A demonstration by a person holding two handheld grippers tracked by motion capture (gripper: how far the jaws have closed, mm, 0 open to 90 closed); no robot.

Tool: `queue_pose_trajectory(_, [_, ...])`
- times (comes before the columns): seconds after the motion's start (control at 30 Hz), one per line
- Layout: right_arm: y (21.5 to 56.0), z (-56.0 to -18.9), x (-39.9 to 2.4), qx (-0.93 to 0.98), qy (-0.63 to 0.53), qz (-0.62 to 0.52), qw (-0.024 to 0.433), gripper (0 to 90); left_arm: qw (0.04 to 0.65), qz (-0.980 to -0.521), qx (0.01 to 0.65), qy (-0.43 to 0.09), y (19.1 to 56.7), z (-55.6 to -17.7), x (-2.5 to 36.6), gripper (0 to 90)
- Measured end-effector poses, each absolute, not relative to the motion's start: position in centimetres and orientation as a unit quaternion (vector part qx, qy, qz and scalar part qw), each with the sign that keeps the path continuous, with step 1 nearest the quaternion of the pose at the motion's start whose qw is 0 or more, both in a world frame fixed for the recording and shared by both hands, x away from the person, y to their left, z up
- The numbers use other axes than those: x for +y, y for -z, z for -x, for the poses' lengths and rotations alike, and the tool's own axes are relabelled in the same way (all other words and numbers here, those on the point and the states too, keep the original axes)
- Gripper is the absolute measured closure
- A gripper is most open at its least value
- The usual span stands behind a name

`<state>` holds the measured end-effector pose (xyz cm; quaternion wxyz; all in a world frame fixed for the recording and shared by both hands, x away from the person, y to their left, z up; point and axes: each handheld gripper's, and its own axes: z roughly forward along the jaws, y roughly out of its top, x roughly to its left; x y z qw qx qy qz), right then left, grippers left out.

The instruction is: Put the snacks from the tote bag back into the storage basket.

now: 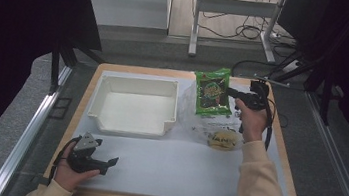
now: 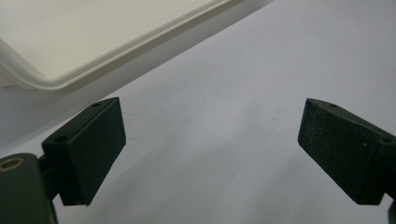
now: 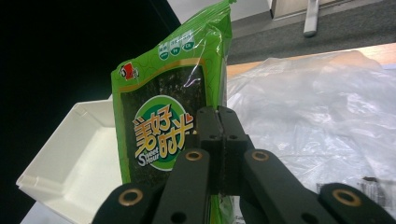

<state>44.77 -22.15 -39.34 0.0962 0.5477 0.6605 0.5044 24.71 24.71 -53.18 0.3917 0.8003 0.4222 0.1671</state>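
Note:
A green seaweed snack packet (image 1: 212, 92) with yellow lettering is held upright off the table at the back right. My right gripper (image 1: 231, 91) is shut on its right edge. In the right gripper view the jaws (image 3: 222, 135) meet on the packet (image 3: 159, 116), pinching its side seam. At the near left of the table my left gripper (image 1: 109, 165) lies low and open. The left gripper view has its jaws (image 2: 210, 149) wide apart over the bare white mat, with nothing between them.
An empty white tray (image 1: 139, 79) stands at the back left of the mat; its rim (image 2: 93, 65) lies just beyond the left jaws. A crumpled clear plastic bag (image 1: 199, 124) with a yellowish item (image 1: 222, 140) lies under the packet. Desk legs and cables stand beyond the table.

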Motion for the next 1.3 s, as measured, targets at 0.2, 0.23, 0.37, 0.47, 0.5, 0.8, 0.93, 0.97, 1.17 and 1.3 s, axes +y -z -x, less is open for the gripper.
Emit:
queue_pose_trajectory(0.2, [39.5,-44.7,-21.7,0.663,-0.509,-0.542,0.091,89.6,0.391,-0.801,0.422,-0.166,53.2,-24.7,24.7,7.8])
queue_pose_trajectory(0.23, [39.5,-44.7,-21.7,0.663,-0.509,-0.541,0.091,89.7,0.391,-0.801,0.422,-0.166,53.2,-24.7,24.7,7.8])
queue_pose_trajectory(0.37, [39.4,-44.6,-21.4,0.663,-0.514,-0.537,0.088,89.7,0.391,-0.801,0.422,-0.167,53.2,-24.7,24.7,7.8])
queue_pose_trajectory(0.47, [39.3,-44.5,-21.1,0.664,-0.517,-0.534,0.086,89.7,0.391,-0.800,0.422,-0.167,53.2,-24.7,24.7,7.8])
queue_pose_trajectory(0.5, [39.3,-44.5,-21.0,0.665,-0.517,-0.533,0.085,89.6,0.391,-0.801,0.422,-0.167,53.2,-24.7,24.7,7.8])
queue_pose_trajectory(0.8, [39.1,-44.5,-19.8,0.670,-0.520,-0.524,0.080,89.7,0.392,-0.800,0.422,-0.166,53.2,-24.7,24.7,7.8])
queue_pose_trajectory(0.93, [39.0,-44.6,-19.2,0.673,-0.522,-0.519,0.077,89.7,0.392,-0.800,0.422,-0.166,53.2,-24.7,24.7,7.8])
queue_pose_trajectory(0.97, [39.0,-44.6,-19.1,0.673,-0.523,-0.517,0.075,89.7,0.392,-0.800,0.422,-0.166,53.2,-24.7,24.7,7.8])
queue_pose_trajectory(1.17, [38.9,-44.5,-18.3,0.675,-0.526,-0.512,0.071,89.7,0.393,-0.800,0.422,-0.166,53.2,-24.7,24.7,7.8])
queue_pose_trajectory(1.3, [38.9,-44.5,-17.9,0.677,-0.528,-0.509,0.069,89.7,0.394,-0.799,0.423,-0.167,53.2,-24.7,24.7,7.8])
